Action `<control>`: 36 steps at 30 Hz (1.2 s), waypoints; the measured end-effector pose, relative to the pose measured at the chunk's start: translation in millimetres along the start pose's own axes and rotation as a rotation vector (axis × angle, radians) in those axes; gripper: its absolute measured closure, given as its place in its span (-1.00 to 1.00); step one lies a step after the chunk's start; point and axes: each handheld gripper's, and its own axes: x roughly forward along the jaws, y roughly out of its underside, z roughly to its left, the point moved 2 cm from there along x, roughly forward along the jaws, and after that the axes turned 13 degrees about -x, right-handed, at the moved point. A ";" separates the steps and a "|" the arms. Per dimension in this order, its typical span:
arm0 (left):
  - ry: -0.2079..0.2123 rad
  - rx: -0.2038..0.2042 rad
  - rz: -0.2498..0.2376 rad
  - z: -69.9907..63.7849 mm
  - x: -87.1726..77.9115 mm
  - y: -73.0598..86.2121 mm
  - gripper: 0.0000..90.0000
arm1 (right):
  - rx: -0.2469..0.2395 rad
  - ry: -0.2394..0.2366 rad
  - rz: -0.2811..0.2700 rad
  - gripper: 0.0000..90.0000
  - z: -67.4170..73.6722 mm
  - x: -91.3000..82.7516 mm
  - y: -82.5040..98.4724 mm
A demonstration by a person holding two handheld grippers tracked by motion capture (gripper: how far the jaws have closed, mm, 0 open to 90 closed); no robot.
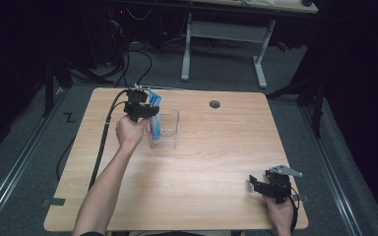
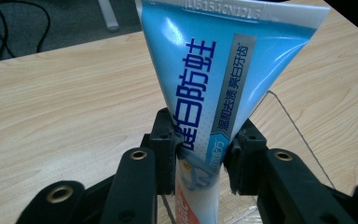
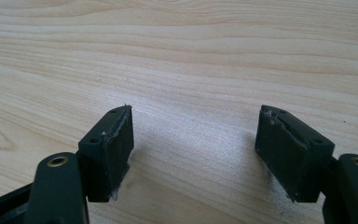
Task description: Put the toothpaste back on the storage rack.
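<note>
Blue toothpaste tube (image 2: 205,88) standing nearly upright in clear plastic container (image 1: 170,129), crimped flat end up, cap end down inside container

Container near middle of light wooden table (image 1: 206,162), somewhat toward far edge; round dark grommet hole (image 1: 214,104) beyond container and off to its right

Left gripper (image 1: 145,112) at container's left rim, held by left hand (image 1: 129,132); black cable (image 1: 103,142) trailing from gripper down toward near edge, left of container

In left gripper view, tube's lower, narrower part between the two black jaws; left pad against tube, right pad just beside it, contact on that side too close to call; gap narrow, barely wider than tube; blue and white print with dark characters running up tube face, orange patch (image 2: 186,210) low down below jaws; container's clear edge (image 2: 298,135) visible to right of tube

Right gripper (image 1: 271,189) well apart from container, near table's near right corner, in right hand (image 1: 280,216), grey three-cornered plate (image 1: 284,170) on top

In right gripper view, right gripper (image 3: 193,154) with jaws spread wide, nothing between pads, bare wood grain below
</note>
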 end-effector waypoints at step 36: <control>-0.034 -0.019 -0.014 7.6 -2.9 4.5 -0.04 | 0.000 0.003 0.002 -0.38 0.5 0.1 -0.1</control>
